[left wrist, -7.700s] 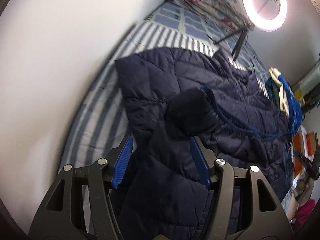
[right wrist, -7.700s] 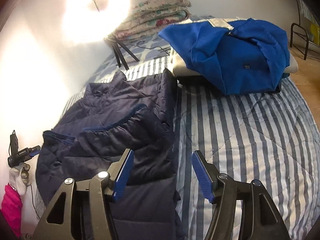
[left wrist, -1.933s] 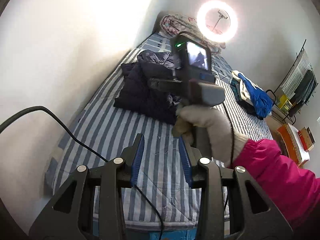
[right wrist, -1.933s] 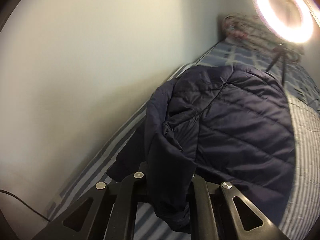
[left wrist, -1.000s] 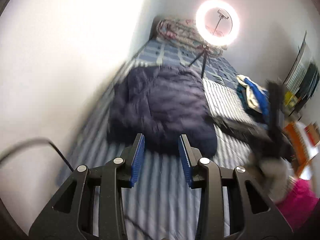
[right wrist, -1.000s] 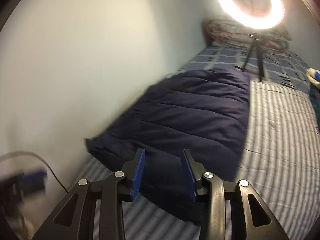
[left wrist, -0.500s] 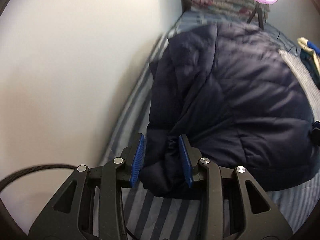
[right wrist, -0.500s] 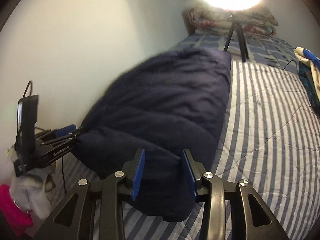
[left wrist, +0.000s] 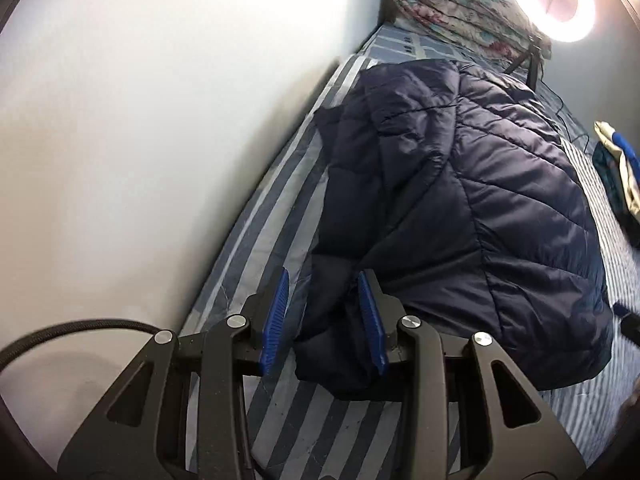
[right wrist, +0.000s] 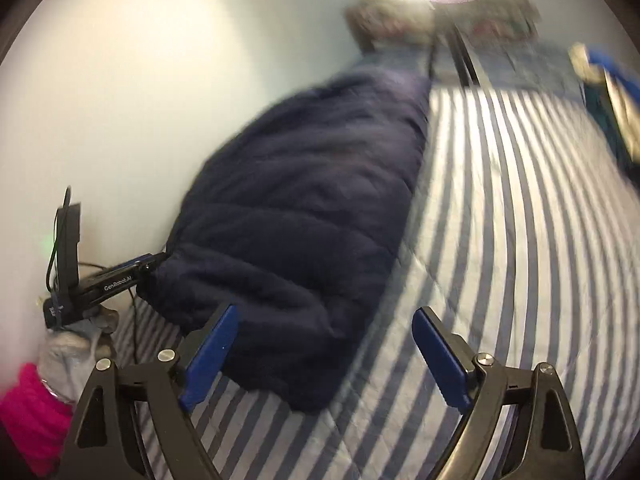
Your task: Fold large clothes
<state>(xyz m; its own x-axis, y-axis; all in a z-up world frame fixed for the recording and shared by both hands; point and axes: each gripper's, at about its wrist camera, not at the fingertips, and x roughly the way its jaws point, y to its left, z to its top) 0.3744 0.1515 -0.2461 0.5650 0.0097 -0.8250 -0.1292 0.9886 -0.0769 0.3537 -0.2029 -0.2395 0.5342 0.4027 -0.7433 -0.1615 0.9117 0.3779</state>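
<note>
A dark navy quilted puffer jacket [left wrist: 472,208] lies folded on the striped bed, along the wall side. My left gripper [left wrist: 324,320] is open, its blue pads on either side of a loose fold of the jacket at its near left corner. In the right wrist view the jacket [right wrist: 304,208] looks blurred. My right gripper [right wrist: 324,356] is wide open and empty above the jacket's near right corner. The left gripper also shows there at the jacket's left end [right wrist: 148,264].
The blue-and-white striped bedspread [right wrist: 520,240] stretches to the right. A white wall [left wrist: 140,120] runs close on the left. A ring light on a tripod [left wrist: 548,0] and folded floral quilts [left wrist: 460,12] stand at the bed's head. A blue and cream clothes pile [left wrist: 620,168] lies far right.
My right gripper has opened wide and shifted right; its view is blurred by motion. My left gripper has stayed at the jacket's near left corner, a little farther back.
</note>
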